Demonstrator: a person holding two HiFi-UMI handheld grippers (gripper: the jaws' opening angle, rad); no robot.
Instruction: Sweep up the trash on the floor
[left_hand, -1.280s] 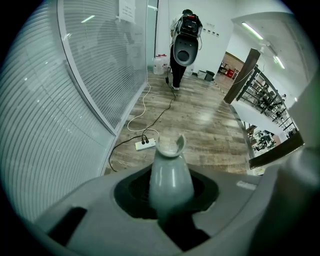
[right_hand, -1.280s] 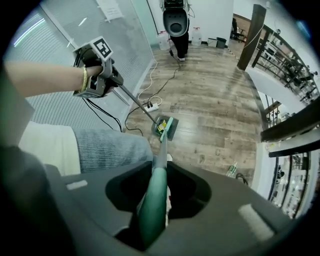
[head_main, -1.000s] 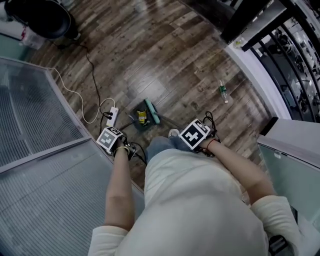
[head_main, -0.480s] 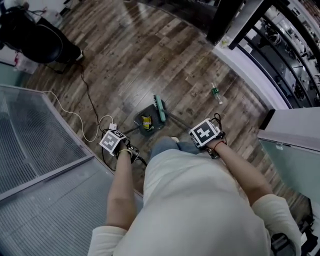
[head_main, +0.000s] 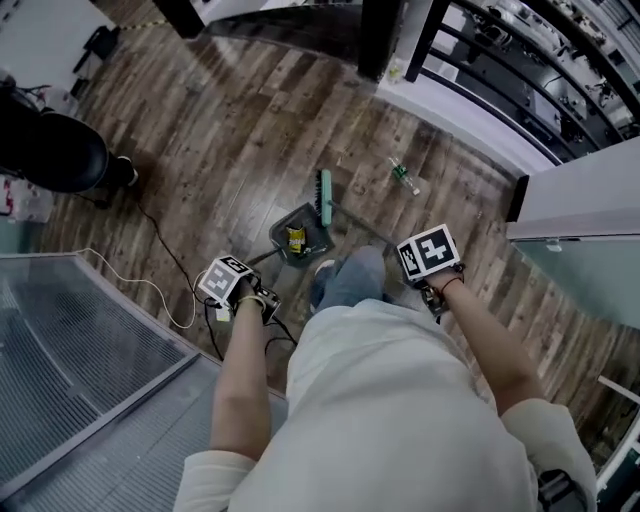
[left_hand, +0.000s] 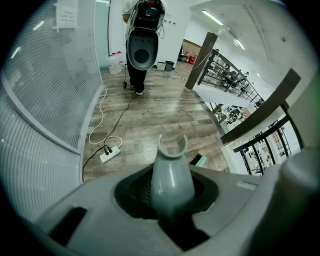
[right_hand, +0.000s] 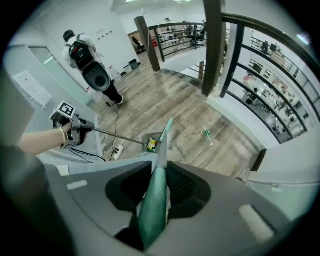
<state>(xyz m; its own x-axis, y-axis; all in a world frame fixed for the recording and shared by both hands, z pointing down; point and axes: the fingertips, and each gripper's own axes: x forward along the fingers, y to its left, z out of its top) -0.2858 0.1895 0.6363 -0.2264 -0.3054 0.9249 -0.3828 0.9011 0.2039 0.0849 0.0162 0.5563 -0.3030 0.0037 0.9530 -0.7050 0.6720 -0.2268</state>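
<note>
A dark dustpan (head_main: 300, 236) rests on the wood floor ahead of my feet, with a yellow can (head_main: 296, 239) lying in it. Its long thin handle runs back to my left gripper (head_main: 232, 287), which is shut on the grey handle end (left_hand: 171, 175). My right gripper (head_main: 432, 262) is shut on the green broom handle (right_hand: 155, 200). The teal broom head (head_main: 324, 194) touches the floor just beyond the pan. A clear plastic bottle (head_main: 404, 175) with a green label lies on the floor to the broom's right, also in the right gripper view (right_hand: 207, 135).
A glass partition (head_main: 80, 380) runs along my left, with a white cable (head_main: 150, 290) and power strip (left_hand: 110, 154) at its foot. A dark railing (head_main: 500, 60) and white ledge bound the far right. A person carrying a black device (right_hand: 92, 70) stands further back.
I have stepped forward and turned, and pan and broom came along. The broom head has swung out from beside the pan toward the bottle, which now lies closer.
</note>
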